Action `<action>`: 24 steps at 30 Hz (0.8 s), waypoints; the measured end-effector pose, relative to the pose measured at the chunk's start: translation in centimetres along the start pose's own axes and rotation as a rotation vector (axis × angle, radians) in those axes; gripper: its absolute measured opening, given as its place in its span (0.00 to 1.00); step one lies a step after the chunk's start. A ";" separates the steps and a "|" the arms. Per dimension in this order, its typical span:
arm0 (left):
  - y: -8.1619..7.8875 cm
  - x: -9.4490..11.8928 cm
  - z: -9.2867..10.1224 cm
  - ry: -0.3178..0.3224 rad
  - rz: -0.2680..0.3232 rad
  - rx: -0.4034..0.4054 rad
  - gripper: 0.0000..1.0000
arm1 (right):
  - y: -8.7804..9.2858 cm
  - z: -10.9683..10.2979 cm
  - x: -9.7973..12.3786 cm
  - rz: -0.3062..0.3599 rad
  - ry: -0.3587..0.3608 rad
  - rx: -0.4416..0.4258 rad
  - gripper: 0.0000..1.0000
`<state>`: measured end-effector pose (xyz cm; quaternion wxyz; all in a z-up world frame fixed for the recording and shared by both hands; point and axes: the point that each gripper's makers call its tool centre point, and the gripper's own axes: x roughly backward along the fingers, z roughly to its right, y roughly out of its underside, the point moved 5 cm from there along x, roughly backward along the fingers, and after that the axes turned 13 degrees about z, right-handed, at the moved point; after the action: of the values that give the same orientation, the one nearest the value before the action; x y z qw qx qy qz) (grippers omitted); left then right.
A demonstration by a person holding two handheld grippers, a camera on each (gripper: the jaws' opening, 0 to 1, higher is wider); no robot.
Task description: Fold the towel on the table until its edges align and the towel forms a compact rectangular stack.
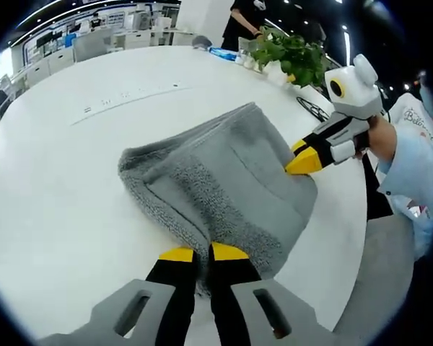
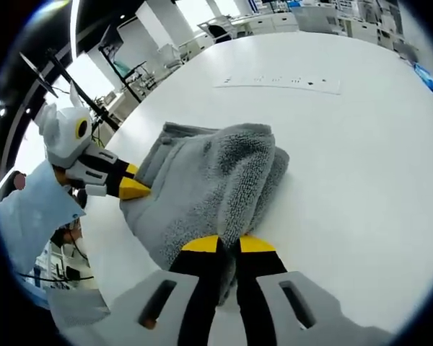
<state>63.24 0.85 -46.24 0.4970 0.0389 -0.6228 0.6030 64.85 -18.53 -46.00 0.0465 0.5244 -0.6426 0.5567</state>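
White table (image 1: pixel 50 209), both claws pinching towel (image 1: pixel 224 187).

Cursive dark lettering on the person's pale sleeve (image 1: pixel 413 155) begins "Bel"; the rest is unclear. A printed strip (image 2: pixel 278 83) on the bench (image 2: pixel 361 144) is too small to read.
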 end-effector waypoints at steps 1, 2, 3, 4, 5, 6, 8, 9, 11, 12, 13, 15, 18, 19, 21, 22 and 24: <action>0.0 -0.1 -0.1 0.001 0.000 0.000 0.07 | 0.0 0.1 0.0 -0.002 -0.001 0.000 0.05; -0.1 0.0 -0.1 0.002 -0.001 0.002 0.07 | 0.0 0.1 0.0 -0.003 -0.001 0.000 0.05; -0.1 0.0 -0.1 0.003 0.000 0.002 0.07 | 0.0 0.0 0.1 -0.003 -0.002 -0.002 0.05; -0.1 0.1 0.0 0.004 0.001 0.002 0.07 | 0.0 0.0 0.1 -0.003 -0.002 -0.003 0.05; -0.1 0.1 -0.1 0.006 0.000 0.002 0.07 | 0.1 0.0 0.0 -0.004 -0.004 -0.004 0.05; -0.1 0.1 0.0 0.006 0.000 0.003 0.07 | 0.1 0.0 0.0 -0.004 -0.004 -0.005 0.05; -0.1 -0.1 -0.3 0.005 -0.002 0.001 0.07 | 0.2 0.1 0.0 -0.006 -0.003 -0.004 0.05; -0.1 -0.1 -0.3 0.005 -0.005 -0.004 0.07 | 0.2 0.1 0.0 -0.007 -0.003 -0.002 0.05; 0.0 -0.2 -0.3 0.003 -0.007 -0.007 0.07 | 0.2 0.1 0.0 -0.009 -0.002 0.002 0.06; 0.0 -0.2 -0.3 0.003 -0.006 -0.006 0.07 | 0.2 0.1 0.0 -0.010 -0.003 0.001 0.06; 0.0 -0.3 -0.4 0.003 -0.006 -0.004 0.07 | 0.2 0.1 0.0 -0.011 -0.004 0.000 0.06; -0.1 -0.3 -0.6 0.007 -0.009 0.000 0.08 | 0.1 0.2 0.1 -0.014 -0.007 -0.007 0.07; -0.2 0.0 -0.5 0.007 -0.009 0.008 0.11 | 0.1 0.1 0.2 -0.013 -0.009 -0.009 0.08; -0.3 0.0 -0.6 0.001 -0.005 0.006 0.13 | 0.0 0.0 0.3 -0.013 -0.009 -0.009 0.09; -0.4 0.3 -0.7 -0.007 -0.005 0.019 0.15 | 0.0 0.1 0.3 -0.012 -0.007 -0.002 0.11; -0.4 0.4 -0.6 -0.009 -0.001 0.016 0.15 | -0.1 0.0 0.4 -0.011 -0.008 0.010 0.11; -0.5 0.6 -0.8 -0.019 0.001 0.007 0.18 | -0.4 -0.1 0.6 -0.008 -0.010 0.025 0.12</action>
<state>63.72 1.66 -45.64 0.4903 0.0459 -0.6256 0.6050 64.81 -18.79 -45.31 0.0389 0.5301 -0.6338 0.5620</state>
